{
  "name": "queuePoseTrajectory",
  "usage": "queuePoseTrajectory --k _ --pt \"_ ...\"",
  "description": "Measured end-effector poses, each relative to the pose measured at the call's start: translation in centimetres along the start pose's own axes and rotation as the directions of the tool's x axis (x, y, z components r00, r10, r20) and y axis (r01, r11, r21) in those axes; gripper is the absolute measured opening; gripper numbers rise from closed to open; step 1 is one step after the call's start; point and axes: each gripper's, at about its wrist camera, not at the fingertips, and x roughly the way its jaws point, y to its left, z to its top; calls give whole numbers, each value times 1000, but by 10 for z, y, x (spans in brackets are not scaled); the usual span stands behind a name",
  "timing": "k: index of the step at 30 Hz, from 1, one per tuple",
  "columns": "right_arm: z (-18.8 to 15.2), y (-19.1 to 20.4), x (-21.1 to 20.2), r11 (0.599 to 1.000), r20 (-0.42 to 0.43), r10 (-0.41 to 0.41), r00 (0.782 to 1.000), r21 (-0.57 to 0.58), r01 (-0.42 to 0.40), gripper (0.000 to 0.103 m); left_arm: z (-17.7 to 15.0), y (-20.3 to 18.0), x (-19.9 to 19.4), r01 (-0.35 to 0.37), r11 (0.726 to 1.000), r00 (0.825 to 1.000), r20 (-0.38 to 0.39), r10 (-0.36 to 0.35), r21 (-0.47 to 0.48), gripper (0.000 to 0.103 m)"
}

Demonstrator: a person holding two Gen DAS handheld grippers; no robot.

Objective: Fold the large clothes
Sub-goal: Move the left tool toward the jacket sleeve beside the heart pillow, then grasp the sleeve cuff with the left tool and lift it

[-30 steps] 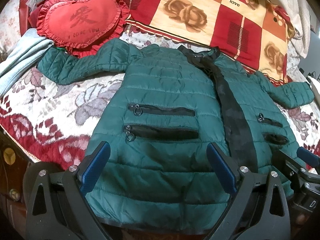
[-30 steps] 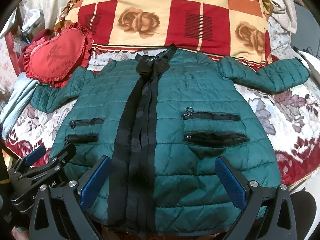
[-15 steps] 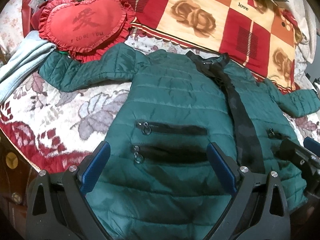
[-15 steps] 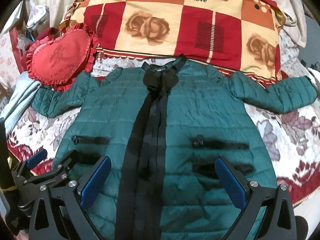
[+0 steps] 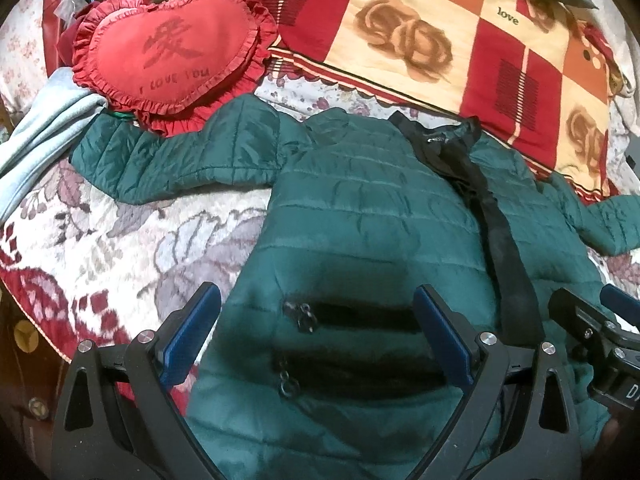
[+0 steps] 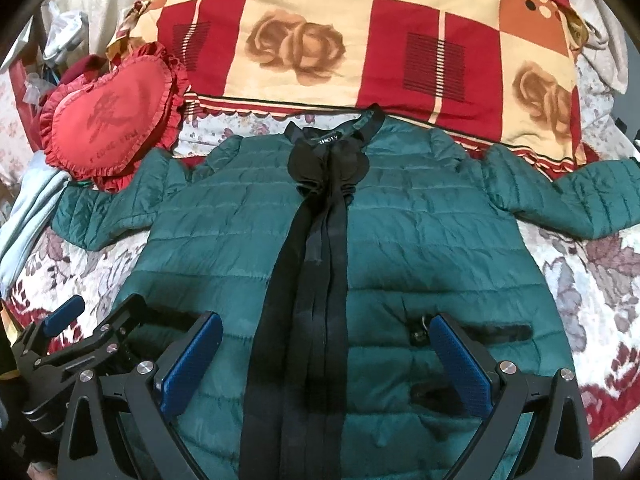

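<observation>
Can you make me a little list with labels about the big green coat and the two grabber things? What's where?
coat: green puffy jacket lying flat, front side up, both sleeves spread out
middle strip: black ribbon band running down from the collar
pockets: black zip pockets on each side of the front
left gripper: open, over the jacket's lower front, holding nothing
right gripper: open, over the lower front, black band between its fingers, holding nothing
nearby: red heart pillow by one sleeve; checked rose blanket above the collar
fold: not started

Floral-covered bed (image 6: 592,280) under green jacket (image 6: 420,240), heart cushion (image 6: 108,120), checked quilt (image 6: 360,40), perhaps grey garment (image 5: 40,140)
</observation>
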Motion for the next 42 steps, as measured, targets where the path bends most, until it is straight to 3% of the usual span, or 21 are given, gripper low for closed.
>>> queuePoseTrajectory --k 21,26,30,34,37,40,42 --pt "38 12 55 999 -19 31 999 -10 -32 103 41 25 46 -80 997 997 -20 80 -18 97" --pt "43 15 58 999 -21 47 999 -16 -48 103 57 54 56 -106 992 994 -46 104 -65 97" --pt "42 15 62 998 -36 59 998 -14 -60 103 76 101 60 -184 972 983 -36 180 -145 97" --pt "41 19 64 997 -52 71 996 -25 -72 103 94 157 72 -297 930 955 -49 293 -218 97" --pt "41 24 65 996 -55 69 996 -50 -72 103 105 195 86 -380 890 924 -66 376 -253 97" --pt "41 29 66 995 -55 74 996 -63 -78 103 109 229 97 -407 859 911 -77 404 -310 97" --pt "42 33 68 994 -58 73 996 -77 -77 103 111 249 104 -398 847 915 -85 394 -353 97"
